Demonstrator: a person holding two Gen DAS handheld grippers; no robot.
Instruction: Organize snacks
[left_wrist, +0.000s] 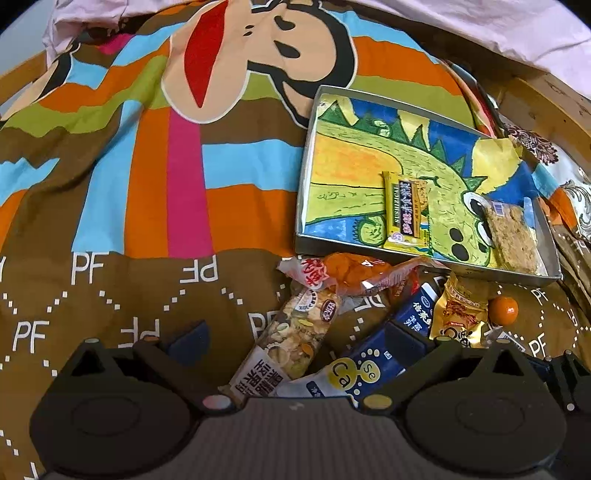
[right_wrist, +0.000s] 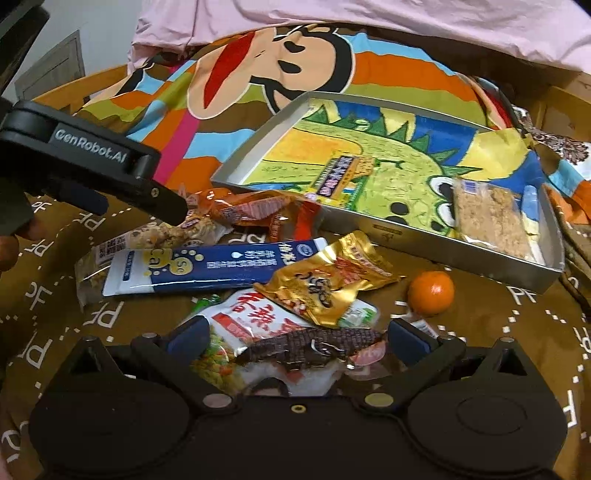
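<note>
A grey tray (left_wrist: 301, 206) with a dinosaur drawing holds a yellow snack bar (left_wrist: 403, 210) and a clear-wrapped oat bar (left_wrist: 511, 240); its front wall also shows in the right wrist view (right_wrist: 436, 242). Loose snacks lie in front of it. My left gripper (left_wrist: 295, 336) is open, its fingers on either side of a nut bar (left_wrist: 295, 336) and a blue packet (left_wrist: 376, 362). My right gripper (right_wrist: 295, 338) is open over a dark-wrapped snack (right_wrist: 314, 345) and a red-and-white packet (right_wrist: 255, 317). A gold packet (right_wrist: 328, 280) and a mandarin (right_wrist: 431, 292) lie beyond.
An orange sausage pack (right_wrist: 251, 210) lies by the tray's front wall. The left gripper's body (right_wrist: 92, 162) crosses the left of the right wrist view. All lies on a colourful striped blanket (left_wrist: 147, 166). A pink sheet (right_wrist: 369, 26) lies at the back.
</note>
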